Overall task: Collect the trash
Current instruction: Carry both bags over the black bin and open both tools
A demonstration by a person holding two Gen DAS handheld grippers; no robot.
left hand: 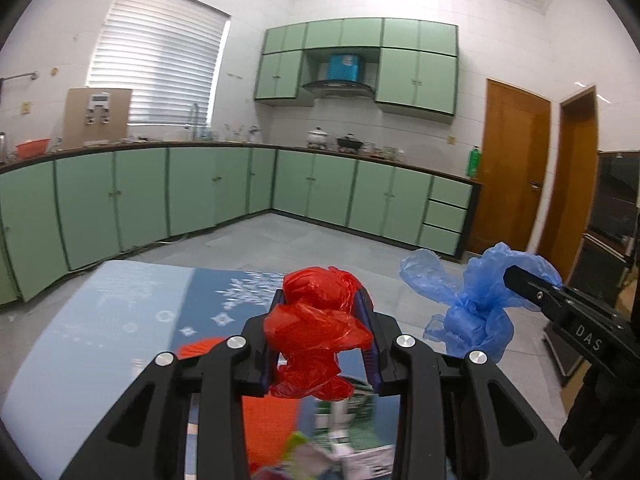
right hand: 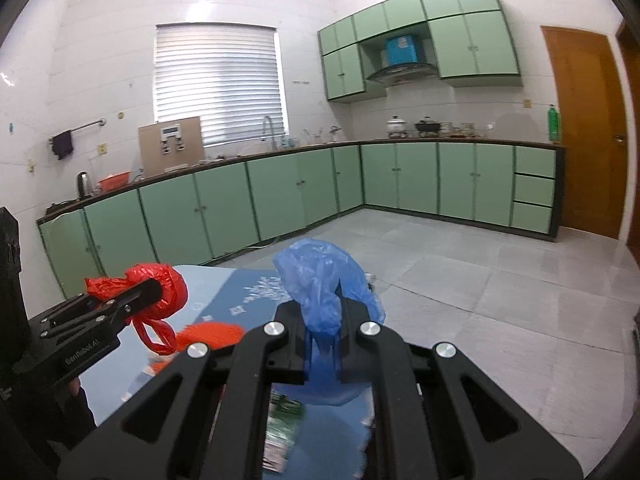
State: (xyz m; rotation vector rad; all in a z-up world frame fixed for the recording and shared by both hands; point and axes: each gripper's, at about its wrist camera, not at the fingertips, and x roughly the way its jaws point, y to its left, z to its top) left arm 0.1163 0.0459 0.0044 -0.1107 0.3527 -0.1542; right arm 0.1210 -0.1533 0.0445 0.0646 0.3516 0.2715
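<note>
While each tool pinches one crumpled bag, left tool point(left hand: 320, 320) on the red bag point(left hand: 316, 332), right tool point(right hand: 324, 320) clamped tight on the blue bag point(right hand: 324, 284), both hang lifted above the bench point(left hand: 120, 320), seemingly for carrying off.

Pale green cabinets point(right hand: 280, 196) run along two walls beneath a dark countertop point(right hand: 440, 143), with matching wall cupboards point(left hand: 416, 76) flanking a range hood point(left hand: 336, 87) and a blue box point(right hand: 402, 51) above it. A window blind point(right hand: 218, 84) hangs closed above the sink tap point(right hand: 267, 130). A white pot point(right hand: 397, 125) sits beside a black pan point(right hand: 428, 125); a green bottle point(right hand: 553, 123) stands near the wooden door point(right hand: 584, 132).
</note>
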